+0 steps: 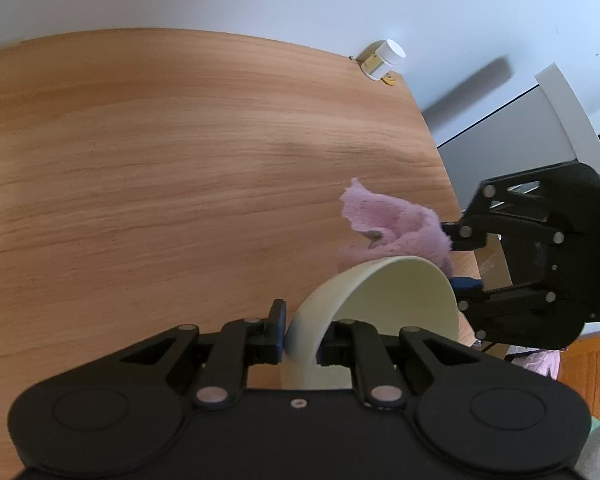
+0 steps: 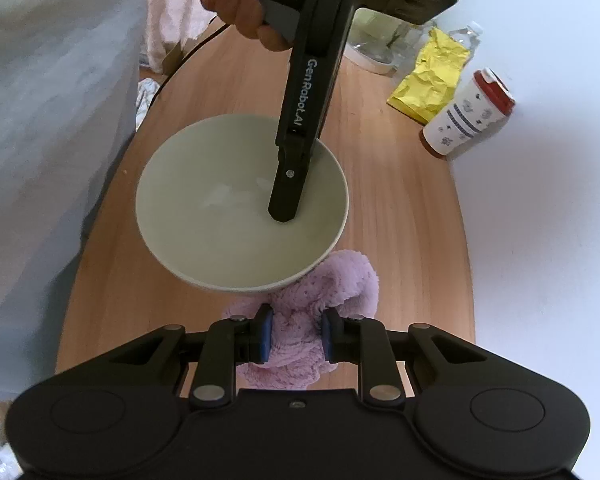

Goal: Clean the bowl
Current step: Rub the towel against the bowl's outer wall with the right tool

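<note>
A pale cream bowl (image 1: 400,292) is tilted, with its opening turned toward the right gripper. My left gripper (image 1: 304,332) is shut on its rim, one finger outside the wall and one inside. In the right wrist view the bowl (image 2: 228,220) shows its bare inside, and the left gripper's inner finger (image 2: 286,200) reaches down into it from a person's hand (image 2: 252,0). My right gripper (image 2: 296,334) is shut on a fluffy pink cloth (image 2: 340,280), which sits just under the bowl's near rim. In the left wrist view, the right gripper (image 1: 454,258) holds the cloth (image 1: 388,220) behind the bowl.
A wooden table (image 1: 160,140) holds a white pill jar (image 1: 382,60) at its far corner. In the right wrist view a crumpled yellow packet (image 2: 432,76), a patterned cup with a red lid (image 2: 468,116), a water bottle (image 2: 470,36) and a glass dish (image 2: 374,46) stand beyond the bowl. Grey upholstery (image 2: 40,120) borders the left edge.
</note>
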Demonstrator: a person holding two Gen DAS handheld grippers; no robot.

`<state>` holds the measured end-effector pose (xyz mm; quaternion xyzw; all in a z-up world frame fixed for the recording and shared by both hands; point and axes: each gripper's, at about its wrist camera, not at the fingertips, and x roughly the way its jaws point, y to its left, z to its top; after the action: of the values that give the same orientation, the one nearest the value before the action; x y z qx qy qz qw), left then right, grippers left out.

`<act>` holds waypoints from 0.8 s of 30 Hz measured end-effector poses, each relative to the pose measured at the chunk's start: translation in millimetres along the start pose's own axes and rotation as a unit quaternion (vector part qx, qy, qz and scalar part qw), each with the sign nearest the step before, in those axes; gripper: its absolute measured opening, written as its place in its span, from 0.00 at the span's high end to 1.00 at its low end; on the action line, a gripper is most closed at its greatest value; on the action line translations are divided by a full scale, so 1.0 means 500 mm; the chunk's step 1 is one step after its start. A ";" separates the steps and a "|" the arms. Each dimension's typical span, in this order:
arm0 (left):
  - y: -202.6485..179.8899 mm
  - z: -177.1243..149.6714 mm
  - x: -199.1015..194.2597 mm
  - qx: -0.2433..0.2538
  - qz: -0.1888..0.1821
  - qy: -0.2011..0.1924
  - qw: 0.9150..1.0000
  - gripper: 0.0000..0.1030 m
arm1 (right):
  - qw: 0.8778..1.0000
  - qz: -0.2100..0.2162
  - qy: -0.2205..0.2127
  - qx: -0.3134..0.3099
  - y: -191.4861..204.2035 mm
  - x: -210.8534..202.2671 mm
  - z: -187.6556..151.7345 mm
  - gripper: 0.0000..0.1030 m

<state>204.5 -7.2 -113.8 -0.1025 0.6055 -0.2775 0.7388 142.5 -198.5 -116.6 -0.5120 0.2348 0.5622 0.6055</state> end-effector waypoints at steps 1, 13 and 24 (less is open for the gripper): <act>-0.002 -0.002 -0.001 0.002 0.001 0.004 1.000 0.88 | 1.000 0.004 -0.001 0.000 0.000 0.002 0.000 0.75; -0.013 -0.008 -0.006 0.019 -0.005 0.016 1.000 0.87 | 0.997 0.051 -0.027 -0.053 0.019 0.045 -0.003 0.74; -0.042 0.005 -0.004 0.055 -0.007 0.026 0.998 0.87 | 0.992 0.001 -0.048 -0.119 -0.007 -0.012 0.013 0.75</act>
<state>200.8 -23.9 -101.2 -0.0587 0.6073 -0.3177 0.7258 142.3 -195.0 -107.8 -0.5526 0.1376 0.6109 0.5501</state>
